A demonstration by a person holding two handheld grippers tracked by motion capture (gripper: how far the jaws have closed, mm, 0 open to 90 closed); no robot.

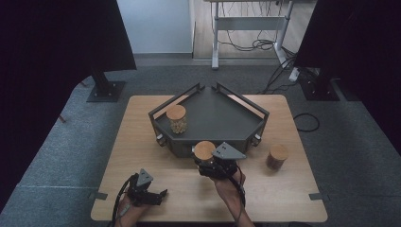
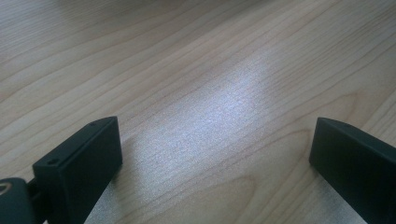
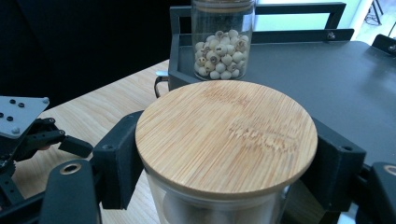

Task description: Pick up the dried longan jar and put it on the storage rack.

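The wooden bench (image 1: 142,142) carries a dark tray (image 1: 222,118); a bead-filled jar (image 1: 177,118) stands at its left corner. The right gripper (image 1: 208,163) clamps a bamboo-lidded jar (image 3: 226,135) at the tray's near edge: it should lift clear of the rim, kept upright. The left gripper (image 1: 156,195) rests released. No legible writing

The left tool (image 2: 212,158) hangs close over the pale wooden desk (image 2: 196,70), its two black jaws standing wide apart with bare wood grain and a soft sheen of light between them.
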